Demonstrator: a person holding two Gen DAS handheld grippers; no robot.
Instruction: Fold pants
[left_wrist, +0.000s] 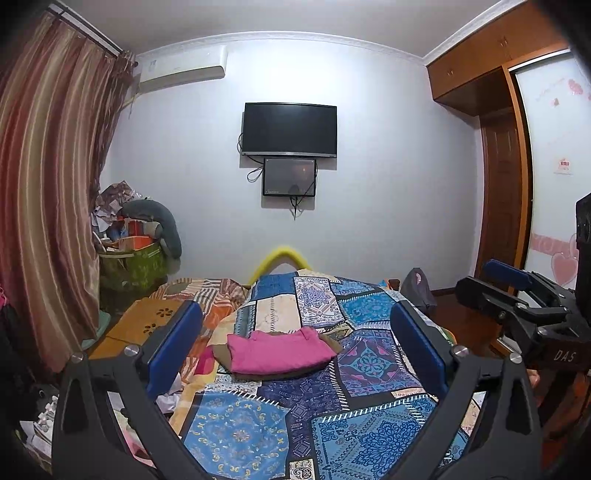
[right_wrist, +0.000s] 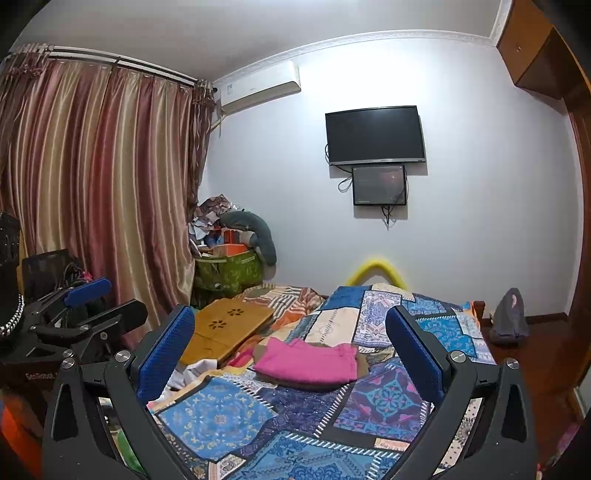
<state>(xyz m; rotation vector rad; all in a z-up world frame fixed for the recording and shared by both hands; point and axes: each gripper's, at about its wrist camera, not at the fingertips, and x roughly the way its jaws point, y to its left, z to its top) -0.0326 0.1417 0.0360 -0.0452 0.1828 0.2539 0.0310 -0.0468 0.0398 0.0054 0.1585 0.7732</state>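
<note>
— What do you see, going left to right?

— In my left wrist view, striped curtains (left_wrist: 48, 206) fill the left edge, a green bin (left_wrist: 135, 264) heaped with clutter sits at mid-left, a wall TV (left_wrist: 290, 129) hangs at centre, and a wooden wardrobe (left_wrist: 491, 70) takes the upper right. Below all that lies the bed with its patchwork quilt (left_wrist: 295, 413).

— And the pants?

— The pink pants (left_wrist: 279, 352) lie just below the middle of the frame, on the quilt, already a compact folded rectangle resting on a brown garment (left_wrist: 334, 341) that peeks out around them. In the right wrist view they sit centre-low, with a wooden lap tray (right_wrist: 225, 330) to their left.

— What are your claws doing?

— My left claw (left_wrist: 295, 341) stands wide, nothing between its blue pads (left_wrist: 173, 350). My right claw (right_wrist: 290, 356) is just as wide and empty; it also shows at the right edge of the left view. Both are held clear of the cloth, well short of the pants.

— So which step is this?

— I judge the pink pair is done, or nearly so. The next move would call for either squaring up that stack or finding another pair; the crumpled fabric at lower left of the quilt may be one, but I cannot tell. Either way I would need to lower a claw to the quilt and pinch an edge cleanly, without dragging the quilt along.
</note>
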